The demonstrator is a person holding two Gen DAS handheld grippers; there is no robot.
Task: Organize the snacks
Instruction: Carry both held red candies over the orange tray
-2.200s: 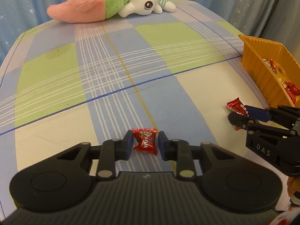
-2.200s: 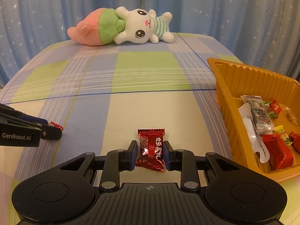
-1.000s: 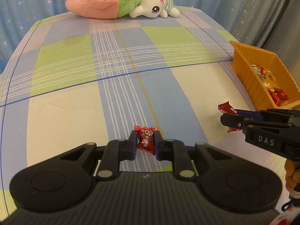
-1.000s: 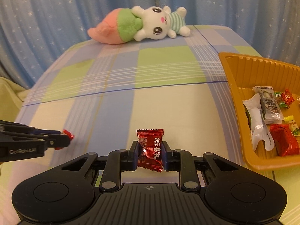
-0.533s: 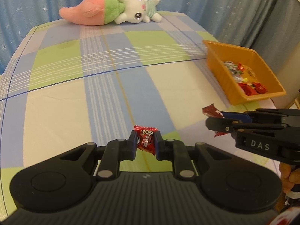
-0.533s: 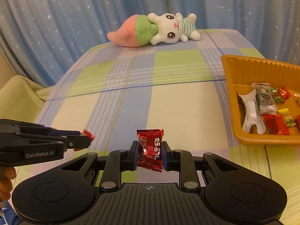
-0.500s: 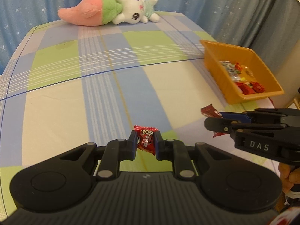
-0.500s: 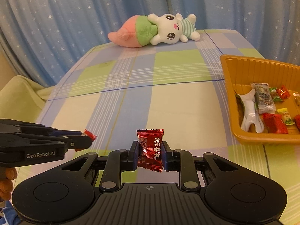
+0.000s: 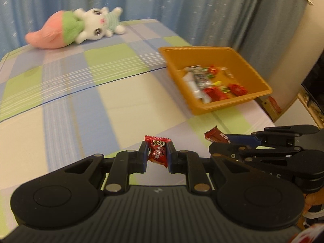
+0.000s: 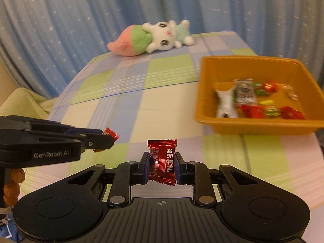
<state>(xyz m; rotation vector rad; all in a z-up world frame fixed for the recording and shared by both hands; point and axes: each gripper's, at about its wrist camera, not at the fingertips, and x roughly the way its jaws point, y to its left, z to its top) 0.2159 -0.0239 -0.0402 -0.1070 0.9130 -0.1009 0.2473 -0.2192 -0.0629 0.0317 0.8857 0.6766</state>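
Observation:
My left gripper [image 9: 157,155] is shut on a small red candy [image 9: 158,151], lifted above the checked cloth. My right gripper [image 10: 162,165] is shut on a larger red candy with white characters [image 10: 163,162], also off the cloth. In the left wrist view the right gripper [image 9: 214,139] reaches in from the right with its red wrapper [image 9: 215,137] sticking out. In the right wrist view the left gripper [image 10: 105,136] comes in from the left with its candy [image 10: 111,134]. The orange tray [image 10: 210,73] [image 9: 204,107], holding several wrapped snacks, lies ahead and to the right.
A pink, green and white plush toy [image 10: 154,38] [image 9: 75,29] lies at the far end of the bed before blue starred curtains [image 10: 81,20]. The bed's right edge runs just past the tray. A yellow blanket [image 10: 22,103] hangs at the left.
Both grippers have risen and swung right with their candies still held. The orange tray now sits nearer the middle of both views, and the plush toy has shifted left and farther off.

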